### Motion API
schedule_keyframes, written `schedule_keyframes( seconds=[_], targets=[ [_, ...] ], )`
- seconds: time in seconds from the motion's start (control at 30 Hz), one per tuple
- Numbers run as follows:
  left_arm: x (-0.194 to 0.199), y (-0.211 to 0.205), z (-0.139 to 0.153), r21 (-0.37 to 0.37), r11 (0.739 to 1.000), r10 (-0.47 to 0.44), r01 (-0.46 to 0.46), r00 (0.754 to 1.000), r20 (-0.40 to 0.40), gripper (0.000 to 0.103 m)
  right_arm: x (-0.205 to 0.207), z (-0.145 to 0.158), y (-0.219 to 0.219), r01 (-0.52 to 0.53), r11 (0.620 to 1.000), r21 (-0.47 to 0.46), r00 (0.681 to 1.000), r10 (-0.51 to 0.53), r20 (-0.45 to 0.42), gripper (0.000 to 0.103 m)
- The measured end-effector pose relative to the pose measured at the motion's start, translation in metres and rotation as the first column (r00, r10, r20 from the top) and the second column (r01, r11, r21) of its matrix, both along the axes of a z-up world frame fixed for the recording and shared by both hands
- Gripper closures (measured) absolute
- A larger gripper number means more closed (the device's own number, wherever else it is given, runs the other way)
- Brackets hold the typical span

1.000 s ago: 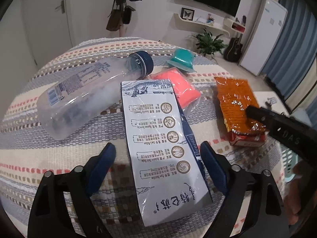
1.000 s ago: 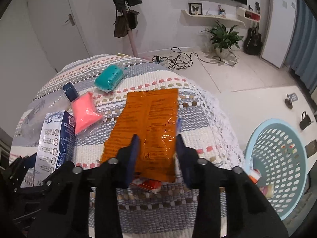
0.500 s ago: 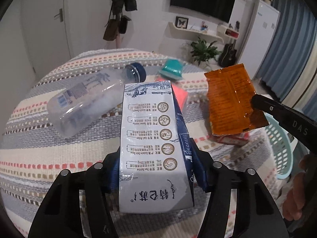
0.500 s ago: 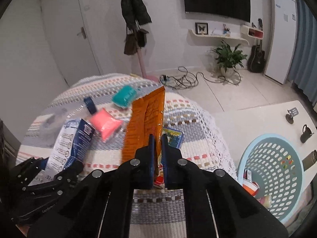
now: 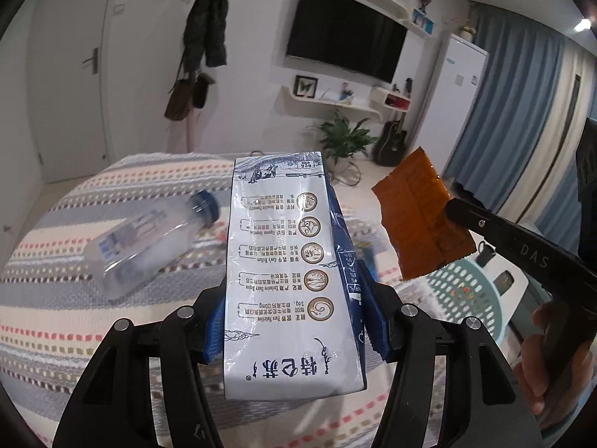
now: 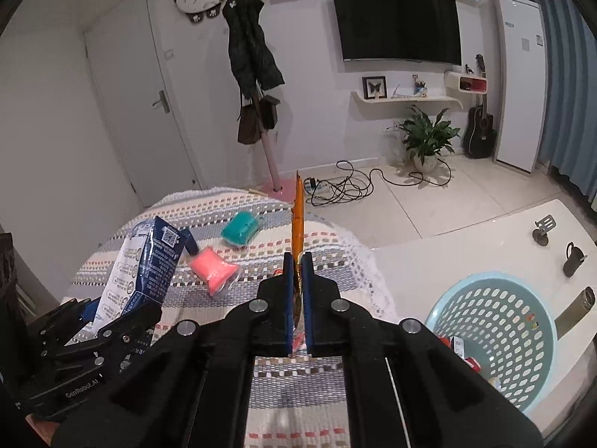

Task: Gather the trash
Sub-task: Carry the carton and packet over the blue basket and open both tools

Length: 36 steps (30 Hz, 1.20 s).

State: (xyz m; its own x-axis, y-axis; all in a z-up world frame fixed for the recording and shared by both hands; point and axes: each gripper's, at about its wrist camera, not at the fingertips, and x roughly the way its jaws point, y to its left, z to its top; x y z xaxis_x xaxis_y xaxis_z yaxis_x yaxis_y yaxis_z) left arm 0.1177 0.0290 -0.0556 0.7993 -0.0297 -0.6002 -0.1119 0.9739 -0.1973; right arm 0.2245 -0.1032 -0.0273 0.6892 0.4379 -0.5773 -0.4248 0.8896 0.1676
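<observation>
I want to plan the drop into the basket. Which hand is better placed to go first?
Probably right. The right gripper, holding the flat orange foil wrapper, is nearer the light blue plastic basket than the left gripper with the white-and-blue milk carton.

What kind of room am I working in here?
Most likely a home living room: a wall-mounted TV, a coat rack by the door, and an acoustic guitar leaning beside a potted plant.
</observation>
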Motion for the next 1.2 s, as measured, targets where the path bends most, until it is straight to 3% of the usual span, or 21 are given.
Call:
schedule_keyframes(
  seconds=[0.33, 0.5, 0.83, 1.2],
  targets=[
    [0.029, -0.063, 0.029, 0.037, 0.99, -0.138, 0.136, 0.989, 0.055, 0.046, -0.005, 0.023, -0.061, 0.093, 0.995, 0.046, 0.994, -0.096, 0.056, 0.1],
    [0.052, -0.108, 0.03, 0.061, 0.976, -0.212, 0.209, 0.976, 0.048, 0.045, 0.001, 0.019, -0.105, 0.18, 0.982, 0.049, 0.982, -0.183, 0.049, 0.1],
    [0.102, -0.178, -0.006, 0.043, 0.937, -0.345, 0.346, 0.938, -0.036, 0.045, 0.016, -0.018, -0.188, 0.328, 0.943, 0.053, 0.945, -0.326, -0.042, 0.1],
    [0.129, -0.225, -0.047, 0.04, 0.906, -0.415, 0.422, 0.901, -0.125, 0.045, 0.034, -0.069, -0.239, 0.393, 0.919, 0.03, 0.909, -0.384, -0.162, 0.1]
  ],
)
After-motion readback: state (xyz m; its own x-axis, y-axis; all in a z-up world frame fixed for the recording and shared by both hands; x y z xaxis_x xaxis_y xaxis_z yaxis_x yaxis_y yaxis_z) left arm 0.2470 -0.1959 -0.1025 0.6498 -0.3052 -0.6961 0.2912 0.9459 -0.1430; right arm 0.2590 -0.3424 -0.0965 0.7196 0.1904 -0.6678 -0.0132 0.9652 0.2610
